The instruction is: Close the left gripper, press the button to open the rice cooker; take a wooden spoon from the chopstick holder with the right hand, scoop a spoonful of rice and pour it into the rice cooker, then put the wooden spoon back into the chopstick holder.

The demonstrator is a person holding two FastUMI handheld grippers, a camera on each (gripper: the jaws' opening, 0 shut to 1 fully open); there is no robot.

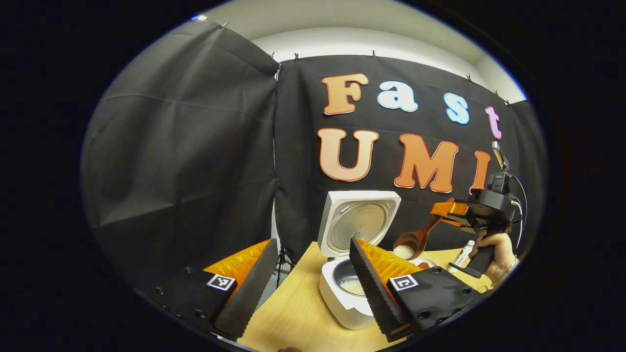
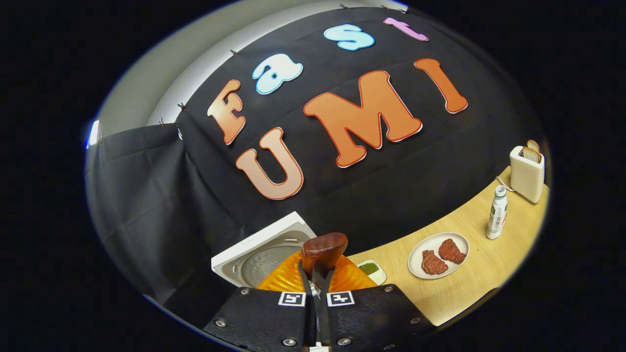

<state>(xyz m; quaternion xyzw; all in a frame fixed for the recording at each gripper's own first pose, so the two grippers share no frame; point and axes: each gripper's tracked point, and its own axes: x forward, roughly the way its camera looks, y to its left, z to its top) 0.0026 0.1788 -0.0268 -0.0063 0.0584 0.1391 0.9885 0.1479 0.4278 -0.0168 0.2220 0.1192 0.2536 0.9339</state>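
Black-padded left gripper (image 1: 308,288): its two fingers stand wide apart and hold nothing. It waits low by the table (image 1: 293,318).
White rice cooker (image 1: 349,288): it sits on the table with its lid (image 1: 359,222) standing up. So the button step looks done. Some rice (image 1: 353,286) lies in the pot.
Wooden spoon (image 1: 415,239): it hangs in the air just to the right of the open cooker, up above the table. White rice sits in its bowl. It looks like the rice is not poured in yet.
Right gripper (image 1: 447,209): a hand (image 1: 499,254) holds it. Its fingers are pressed tight on the spoon handle, seen best in the right gripper view.
Left to do: tip the rice into the pot, then put the spoon back.
Chopstick holder: I cannot tell where it is.
Far right: a plate (image 2: 437,255), a bottle (image 2: 496,212) and a toaster (image 2: 527,173) stand on the table.
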